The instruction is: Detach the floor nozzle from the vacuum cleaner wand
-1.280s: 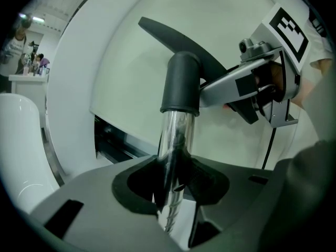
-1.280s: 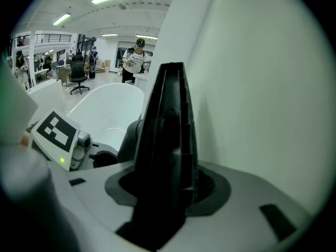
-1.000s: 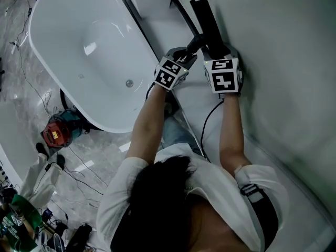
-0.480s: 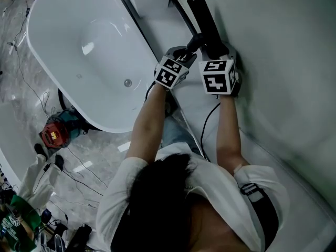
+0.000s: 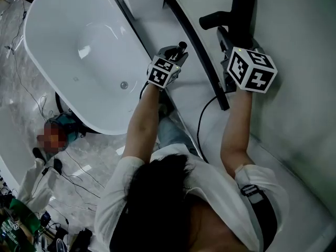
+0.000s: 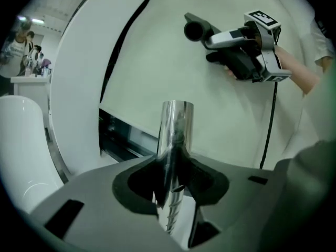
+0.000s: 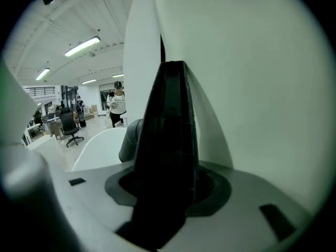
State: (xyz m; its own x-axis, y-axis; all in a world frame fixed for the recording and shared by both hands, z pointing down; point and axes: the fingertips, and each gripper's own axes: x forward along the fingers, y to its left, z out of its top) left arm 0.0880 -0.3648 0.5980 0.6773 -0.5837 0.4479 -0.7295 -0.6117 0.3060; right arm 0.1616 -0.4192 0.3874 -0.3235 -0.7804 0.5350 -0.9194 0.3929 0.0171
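The floor nozzle (image 7: 168,135) looks already off the wand (image 6: 177,125). In the head view the two are well apart, the nozzle up near the top edge and the wand's end lower and to the left.

The right claw (image 7: 165,190) pinches the black nozzle body, which fills the gap between its jaws. The left claw (image 5: 176,54) pinches the chrome wand tube, which stands up between the pads.

The main risk is probably the nozzle. It is long and juts well past the jaws, so its weight may lever against the pads. A quick swing or roll of the wrist could make it pivot or slip out. It would then drop onto the white curved surface (image 5: 294,62) or towards the bathtub (image 5: 52,62), and either could be chipped.

The wand is the second worry. Polished metal gives the pads little bite, and most of its length is out of sight. If that hidden length hangs unsupported, the tube may slide or twist in the grip.

The cable (image 5: 200,125) trailing from the right claw loops near the person's knees, and a wide sweep might snag it. Bringing the hands together carelessly could also knock the nozzle's open neck against the wand's end.
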